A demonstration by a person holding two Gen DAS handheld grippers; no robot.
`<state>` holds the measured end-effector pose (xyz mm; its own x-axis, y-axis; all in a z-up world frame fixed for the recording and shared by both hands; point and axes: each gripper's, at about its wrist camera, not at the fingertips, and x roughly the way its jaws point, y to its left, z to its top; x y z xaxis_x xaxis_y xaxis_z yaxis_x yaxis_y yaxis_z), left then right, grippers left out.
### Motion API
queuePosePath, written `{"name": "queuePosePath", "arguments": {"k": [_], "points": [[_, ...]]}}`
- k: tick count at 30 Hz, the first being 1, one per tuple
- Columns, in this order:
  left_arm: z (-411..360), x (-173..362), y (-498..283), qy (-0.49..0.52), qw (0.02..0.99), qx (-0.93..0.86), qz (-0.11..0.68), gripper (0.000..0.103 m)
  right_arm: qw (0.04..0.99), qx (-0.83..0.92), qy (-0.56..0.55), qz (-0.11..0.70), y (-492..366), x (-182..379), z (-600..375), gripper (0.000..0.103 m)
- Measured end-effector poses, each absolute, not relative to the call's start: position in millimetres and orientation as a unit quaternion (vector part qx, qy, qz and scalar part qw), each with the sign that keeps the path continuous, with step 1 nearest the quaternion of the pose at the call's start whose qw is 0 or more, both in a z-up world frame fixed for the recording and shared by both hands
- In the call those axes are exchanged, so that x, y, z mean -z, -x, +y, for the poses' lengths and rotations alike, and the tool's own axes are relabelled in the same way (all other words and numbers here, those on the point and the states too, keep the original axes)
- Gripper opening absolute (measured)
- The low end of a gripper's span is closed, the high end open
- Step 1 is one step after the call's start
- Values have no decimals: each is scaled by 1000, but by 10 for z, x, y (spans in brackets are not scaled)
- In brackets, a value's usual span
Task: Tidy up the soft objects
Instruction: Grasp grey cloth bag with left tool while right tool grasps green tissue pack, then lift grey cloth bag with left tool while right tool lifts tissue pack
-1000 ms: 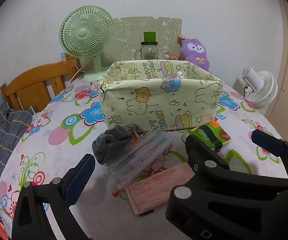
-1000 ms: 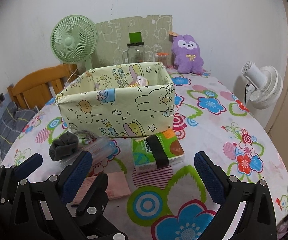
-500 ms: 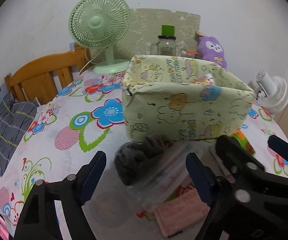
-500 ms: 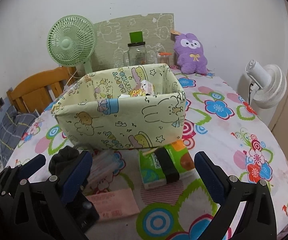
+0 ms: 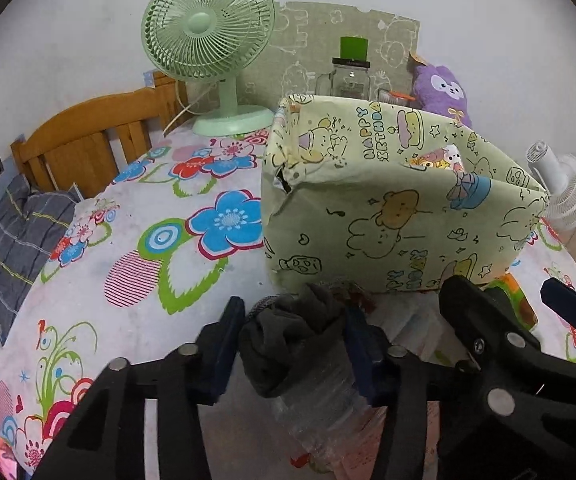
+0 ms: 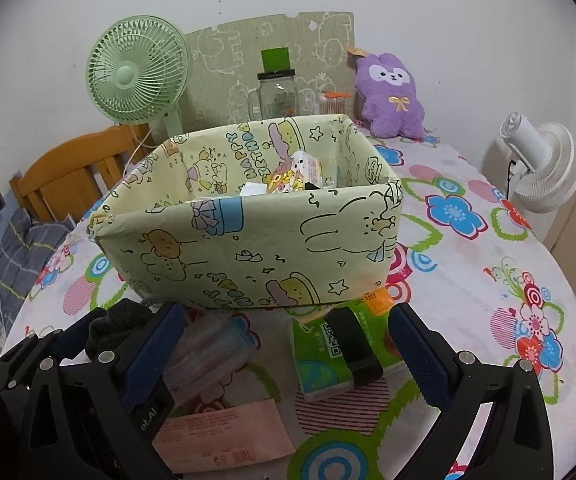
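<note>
A dark grey rolled sock (image 5: pixel 288 332) lies on the flowered table just in front of the pale green cartoon-print fabric box (image 5: pixel 400 216). My left gripper (image 5: pixel 294 354) has closed its blue pads on both sides of the sock. The sock also shows at the lower left of the right wrist view (image 6: pixel 117 326). My right gripper (image 6: pixel 283 360) is open and empty, hovering over a green tissue pack (image 6: pixel 340 348) in front of the box (image 6: pixel 255 240). The box holds a few small packets.
A clear plastic pouch (image 6: pixel 207 352) and a pink paper slip (image 6: pixel 223 436) lie beside the sock. A green desk fan (image 5: pixel 211 52), glass jar (image 6: pixel 277 92) and purple plush (image 6: pixel 392 96) stand at the back. A white fan (image 6: pixel 540 168) is at right; a wooden chair (image 5: pixel 83 148) at left.
My left gripper moved forward to the sock and closed its pads on it. My right gripper moved a little closer to the box and stayed open.
</note>
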<state>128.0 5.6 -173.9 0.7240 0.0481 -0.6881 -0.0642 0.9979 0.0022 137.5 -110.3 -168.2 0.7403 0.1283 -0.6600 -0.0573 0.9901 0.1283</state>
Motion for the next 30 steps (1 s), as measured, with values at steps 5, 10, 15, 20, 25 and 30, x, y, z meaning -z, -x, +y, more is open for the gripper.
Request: {"name": "queuePosePath", "arguments": {"k": [5, 10, 15, 20, 25, 30], "points": [[-7, 1690, -1247, 13, 933, -22, 359, 40, 931, -54, -55, 356, -1381, 1665, -1153, 103], [-202, 1654, -1192, -1, 935, 1, 354, 39, 931, -52, -58, 358, -1383, 1667, -1238, 103], [-414, 1716, -1198, -19, 931, 19, 363, 38, 927, -29, -59, 370, -1417, 1761, -1360, 103], [-494, 1747, -1210, -37, 933, 10, 359, 38, 923, -26, -66, 378, -1442, 1831, -1465, 103], [-544, 1772, -1215, -50, 933, -1, 355, 39, 919, -21, -72, 387, -1497, 1889, -1518, 103], [-609, 1818, -1233, -72, 933, -11, 353, 39, 910, -17, -80, 406, -1568, 1980, -1583, 102]]}}
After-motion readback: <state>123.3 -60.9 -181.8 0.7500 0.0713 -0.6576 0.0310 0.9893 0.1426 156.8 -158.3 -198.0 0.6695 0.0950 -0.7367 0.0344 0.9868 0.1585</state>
